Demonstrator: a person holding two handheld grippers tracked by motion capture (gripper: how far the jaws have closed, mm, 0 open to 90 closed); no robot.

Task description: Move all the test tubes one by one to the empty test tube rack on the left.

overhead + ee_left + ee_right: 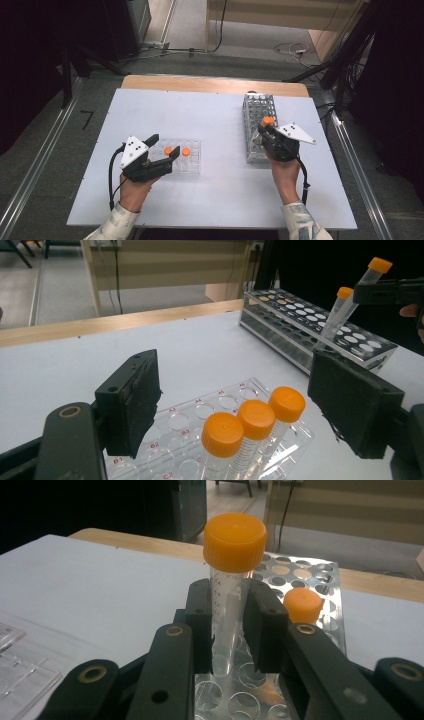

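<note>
My right gripper (264, 130) is shut on a clear tube with an orange cap (235, 540), held upright just above the metal rack (258, 107). One more orange-capped tube (300, 605) stands in that rack behind it. The held tube (372, 271) and the racked tube (340, 302) both appear at the far right of the left gripper view. My left gripper (165, 144) stands open at the clear plastic rack (192, 162), its jaws wide on either side of three orange-capped tubes (256, 419) that stand in a row in it. The pads (132, 400) touch nothing.
The racks sit on a white tabletop (215, 195) with a wooden strip (200, 84) along its far edge. Bare white surface lies between the two racks. Cables trail over the floor beyond the table.
</note>
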